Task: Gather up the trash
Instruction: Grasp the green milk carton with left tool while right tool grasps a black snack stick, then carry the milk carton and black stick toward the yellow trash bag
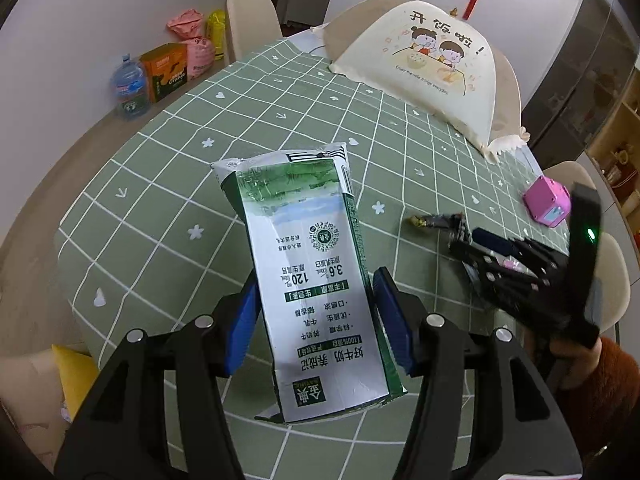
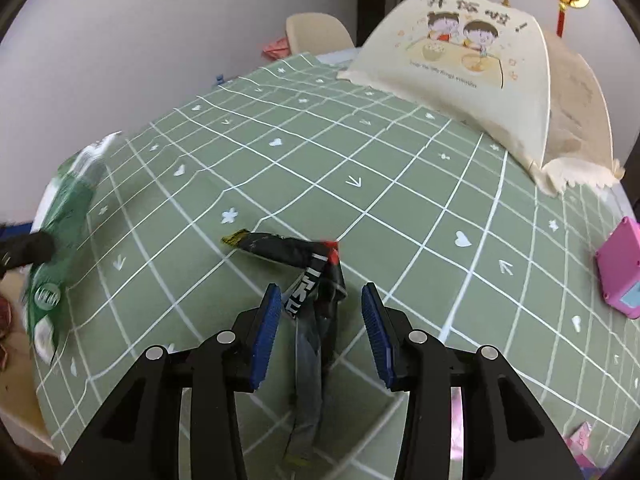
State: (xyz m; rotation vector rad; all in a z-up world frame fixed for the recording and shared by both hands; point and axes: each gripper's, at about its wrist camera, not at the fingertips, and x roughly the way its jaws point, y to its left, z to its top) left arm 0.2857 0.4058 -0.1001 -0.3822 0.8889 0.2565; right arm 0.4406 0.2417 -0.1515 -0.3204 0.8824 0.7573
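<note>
A flattened green and white milk carton [image 1: 316, 276] sits between the blue pads of my left gripper [image 1: 316, 320], which is shut on it above the green checked tablecloth [image 1: 200, 128]. The carton shows blurred at the left of the right wrist view [image 2: 60, 240]. A crumpled black snack wrapper [image 2: 304, 280] lies on the tablecloth [image 2: 400, 184], bent in the middle. My right gripper [image 2: 318, 328] is open with its jaws either side of the wrapper, not touching it. In the left wrist view the right gripper [image 1: 460, 232] is over the wrapper [image 1: 430, 221].
A cream food cover with a cartoon print [image 1: 432, 76] [image 2: 472, 68] stands at the table's far right. A pink cube-shaped gadget [image 1: 548, 200] [image 2: 620, 268] sits near the right edge. Chairs [image 1: 252, 20] ring the table. A water bottle [image 1: 129, 86], orange box and bags stand by the wall.
</note>
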